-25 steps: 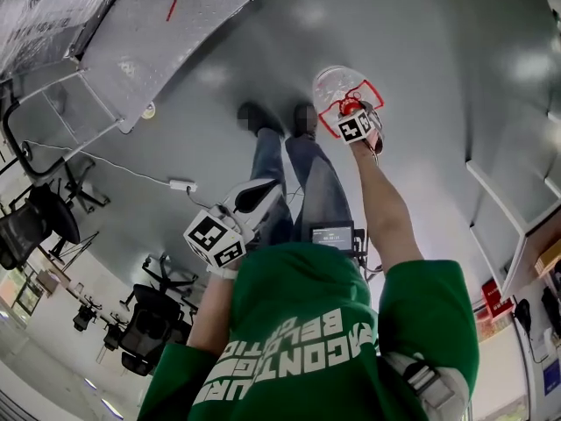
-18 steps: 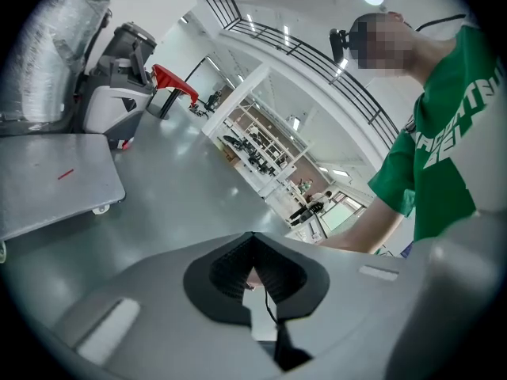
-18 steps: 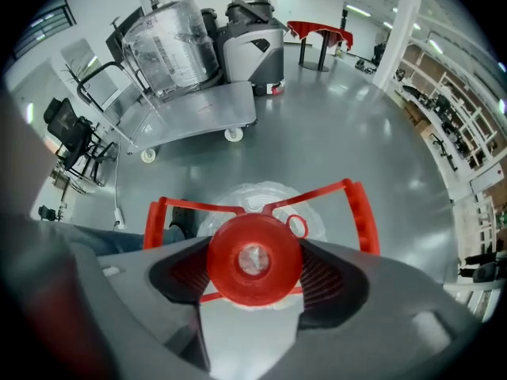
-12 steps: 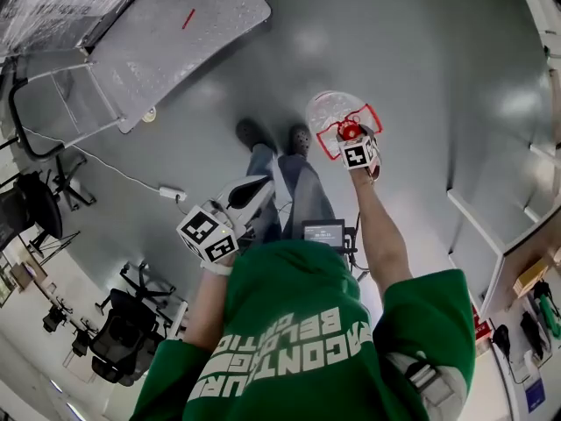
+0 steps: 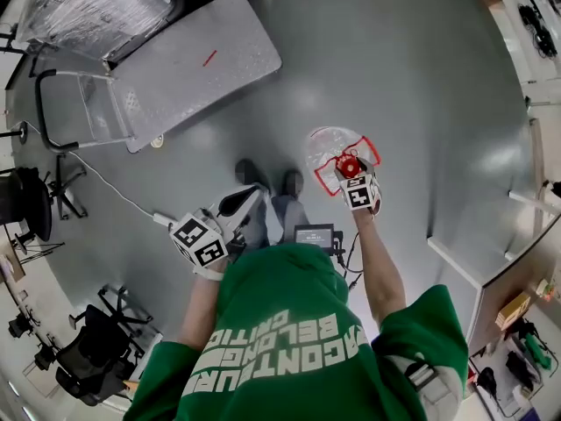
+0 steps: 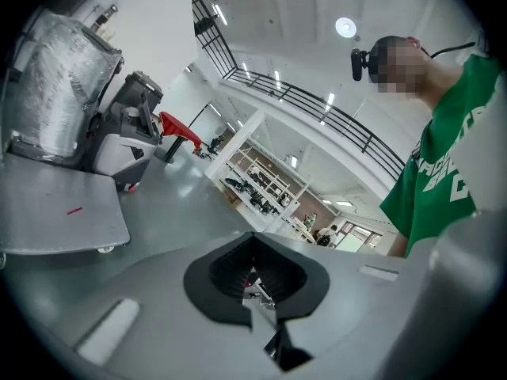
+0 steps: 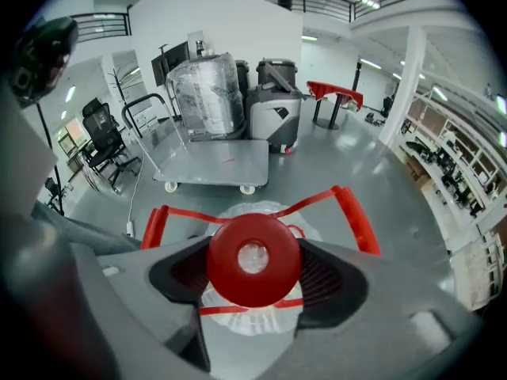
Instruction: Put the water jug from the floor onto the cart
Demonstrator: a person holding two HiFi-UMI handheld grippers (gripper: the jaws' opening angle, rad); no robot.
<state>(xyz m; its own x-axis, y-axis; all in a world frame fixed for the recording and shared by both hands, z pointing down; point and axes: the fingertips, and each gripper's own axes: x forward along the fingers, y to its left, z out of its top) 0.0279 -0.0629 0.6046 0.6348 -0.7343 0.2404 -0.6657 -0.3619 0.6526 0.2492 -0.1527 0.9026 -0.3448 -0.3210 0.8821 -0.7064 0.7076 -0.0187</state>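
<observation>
In the head view, the right gripper (image 5: 351,172) held the water jug (image 5: 331,146) just right of centre, and the cart (image 5: 193,64) stood at upper left. In the left gripper view, the left gripper (image 6: 255,279) had its jaws together and empty. In the right gripper view, the jaws were clamped on the jug's red cap (image 7: 253,260).

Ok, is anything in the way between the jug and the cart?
Nothing visible: only bare grey floor lies between the water jug, gripped by the right gripper, and the cart.
</observation>
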